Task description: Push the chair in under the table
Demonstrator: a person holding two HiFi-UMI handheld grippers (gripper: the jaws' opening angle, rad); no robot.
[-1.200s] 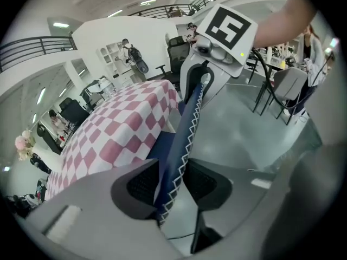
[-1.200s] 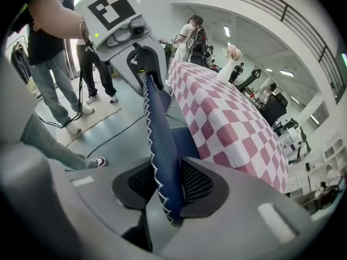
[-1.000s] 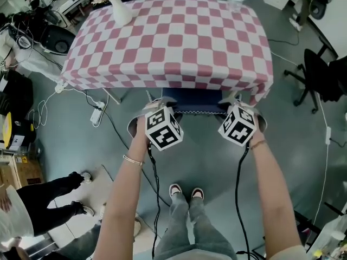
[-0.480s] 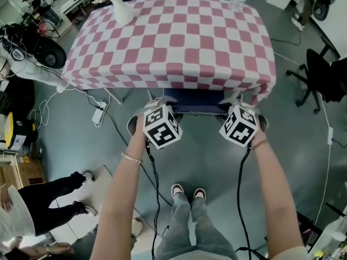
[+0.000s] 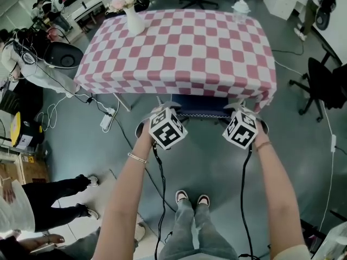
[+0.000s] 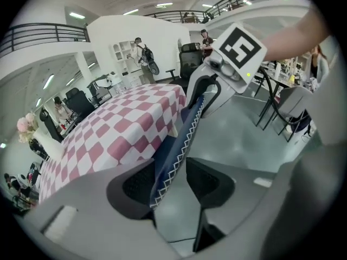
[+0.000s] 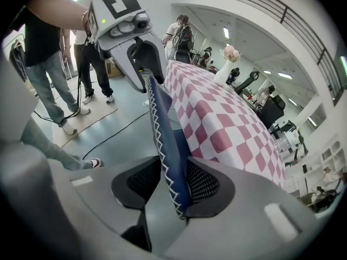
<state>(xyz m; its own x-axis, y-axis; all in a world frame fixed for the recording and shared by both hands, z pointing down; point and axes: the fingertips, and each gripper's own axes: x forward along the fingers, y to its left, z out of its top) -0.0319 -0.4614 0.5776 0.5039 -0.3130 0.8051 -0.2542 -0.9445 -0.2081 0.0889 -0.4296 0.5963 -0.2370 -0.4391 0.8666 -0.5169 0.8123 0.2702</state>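
The chair's dark blue back (image 5: 199,105), edged with white zigzag stitching, pokes out from under the front edge of the table with the pink-and-white checked cloth (image 5: 184,47). My left gripper (image 5: 161,106) straddles the back's left end and my right gripper (image 5: 239,107) its right end. In the left gripper view the back (image 6: 179,140) runs between the jaws of the left gripper (image 6: 169,180), which have just been opening, with a gap at one pad. In the right gripper view the back (image 7: 165,134) leans on one pad of the right gripper (image 7: 173,180), whose jaws have also just been opening.
A white vase of flowers (image 5: 133,18) and a lidded cup (image 5: 240,7) stand at the table's far edge. A black office chair (image 5: 320,77) is to the right. Cables and a power strip (image 5: 105,121) lie left of the table. A person (image 5: 32,199) stands at lower left.
The head view has shifted, so the table and grippers sit slightly lower and to the right in the picture. Both grippers remain at the chair's back.
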